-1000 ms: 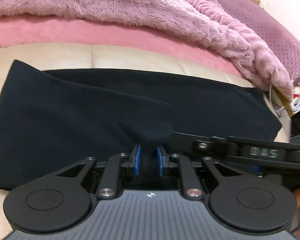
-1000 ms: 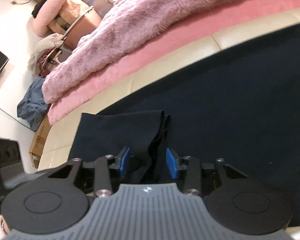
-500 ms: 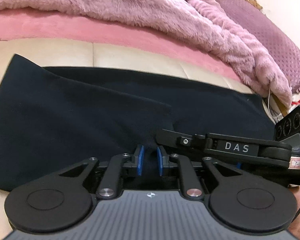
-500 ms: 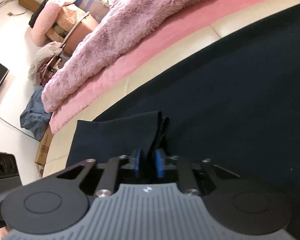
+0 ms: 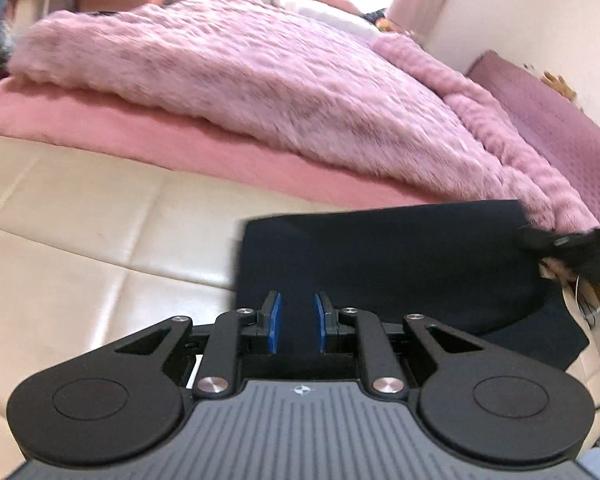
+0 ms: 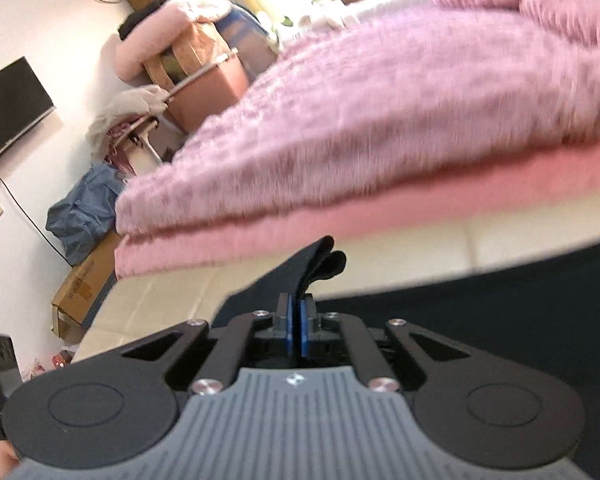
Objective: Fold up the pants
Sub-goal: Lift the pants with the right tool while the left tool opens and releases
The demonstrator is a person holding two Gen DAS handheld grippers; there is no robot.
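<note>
The dark navy pants (image 5: 400, 264) lie on a cream leather surface (image 5: 80, 248). In the left wrist view my left gripper (image 5: 297, 326) holds a thick fold of the cloth between its blue pads, lifted off the surface. The other gripper (image 5: 572, 252) shows blurred at the far right, at the cloth's raised edge. In the right wrist view my right gripper (image 6: 297, 326) is shut on an edge of the pants (image 6: 320, 260), which sticks up past the fingertips in a doubled fold. More of the pants (image 6: 500, 312) spreads to the right below.
A fluffy pink blanket (image 5: 260, 92) and a pink sheet (image 5: 180, 144) lie behind the cream surface. A purple pillow (image 5: 548, 120) rests at the far right. Left of the bed stand a cardboard box (image 6: 80, 284), a blue bag (image 6: 84, 212) and a wall screen (image 6: 8, 108).
My right gripper shut on the pants' edge and lifted it. My left gripper rose with its fold of cloth and swung, so the spread pants now sit to the right and cream surface shows left.
</note>
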